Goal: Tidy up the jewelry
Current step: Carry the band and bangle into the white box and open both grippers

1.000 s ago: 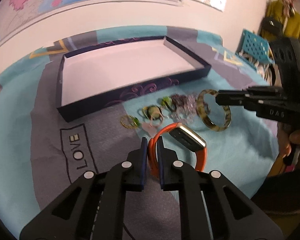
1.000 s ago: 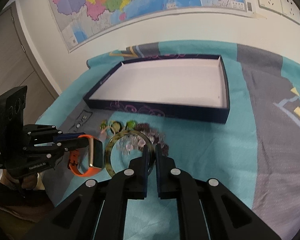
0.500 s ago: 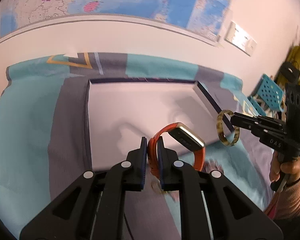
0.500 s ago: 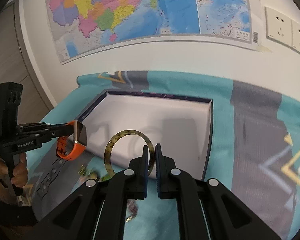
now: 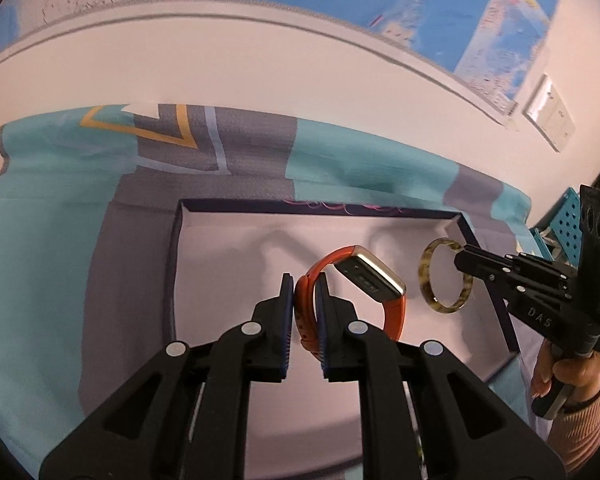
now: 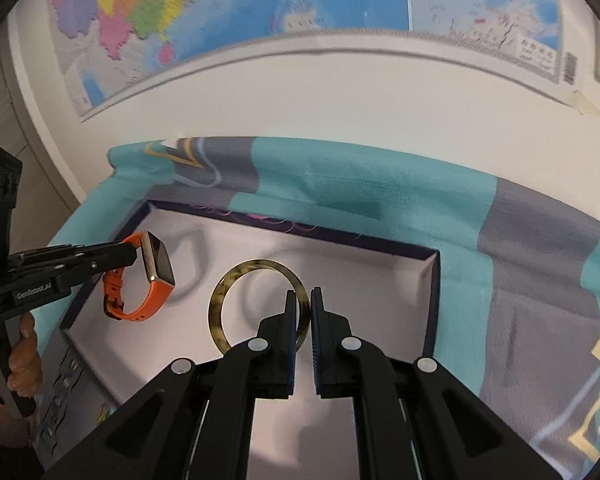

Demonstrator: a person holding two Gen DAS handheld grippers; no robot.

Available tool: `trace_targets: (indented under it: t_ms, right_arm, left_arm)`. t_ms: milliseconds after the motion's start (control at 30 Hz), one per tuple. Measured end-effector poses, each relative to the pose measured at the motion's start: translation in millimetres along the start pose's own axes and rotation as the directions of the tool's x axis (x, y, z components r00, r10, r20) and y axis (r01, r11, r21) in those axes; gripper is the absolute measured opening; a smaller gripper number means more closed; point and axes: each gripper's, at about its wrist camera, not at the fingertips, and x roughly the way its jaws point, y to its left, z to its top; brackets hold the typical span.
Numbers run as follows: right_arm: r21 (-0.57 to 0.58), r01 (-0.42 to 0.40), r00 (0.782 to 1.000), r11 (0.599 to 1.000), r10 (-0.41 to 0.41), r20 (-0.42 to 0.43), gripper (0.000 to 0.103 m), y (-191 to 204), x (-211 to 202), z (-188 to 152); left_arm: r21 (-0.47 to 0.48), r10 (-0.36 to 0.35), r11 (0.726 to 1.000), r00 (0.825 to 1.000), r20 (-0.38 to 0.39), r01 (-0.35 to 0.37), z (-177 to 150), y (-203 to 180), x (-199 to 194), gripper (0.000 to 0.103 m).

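My left gripper (image 5: 303, 285) is shut on the orange strap of a smartwatch (image 5: 370, 280) with a gold case, held in the air over the white floor of a dark purple box (image 5: 228, 264). My right gripper (image 6: 303, 300) is shut on a tortoiseshell bangle (image 6: 220, 300), which hangs over the same box (image 6: 380, 280). In the left wrist view the right gripper (image 5: 466, 258) comes in from the right with the bangle (image 5: 428, 276). In the right wrist view the left gripper (image 6: 130, 254) enters from the left carrying the watch (image 6: 156, 276).
The box lies on a teal and grey patterned cloth (image 5: 52, 264) that covers the table. Behind it are a white wall and a map (image 6: 220, 8). A person's hand (image 5: 556, 368) grips the right tool's handle. A teal perforated basket (image 5: 560, 220) stands at the far right.
Both grippers moved forward from above the loose jewelry on the cloth to above the box's inside, carrying the watch and the bangle. The small pieces on the cloth have dropped out of view.
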Motion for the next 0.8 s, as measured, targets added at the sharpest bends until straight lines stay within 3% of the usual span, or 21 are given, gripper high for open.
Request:
trace_targets:
  t_ms: [467, 700, 800]
  right_arm:
    - [0.059, 0.029, 0.998, 0.998, -0.025, -0.057, 0.006, -4.0, 36.4, 22.4]
    - [0.08, 0.013, 0.999, 0.997, -0.009, -0.045, 0.019, -8.2, 22.3, 11.2]
    - [0.086, 0.0, 0.999, 0.996, 0.004, -0.047, 0.019, -6.5, 19.7, 4.1]
  left_arm:
    - [-0.003, 0.05, 0.999, 0.997, -0.059, -0.05, 20.8, -1.7, 41.2, 0.013]
    - [-0.019, 0.041, 0.999, 0.997, -0.066, -0.043, 16.9, 8.8, 43.6, 0.015]
    - [-0.011, 0.037, 0.999, 0.998, -0.043, -0.038, 14.0, 8.8, 34.7, 0.016]
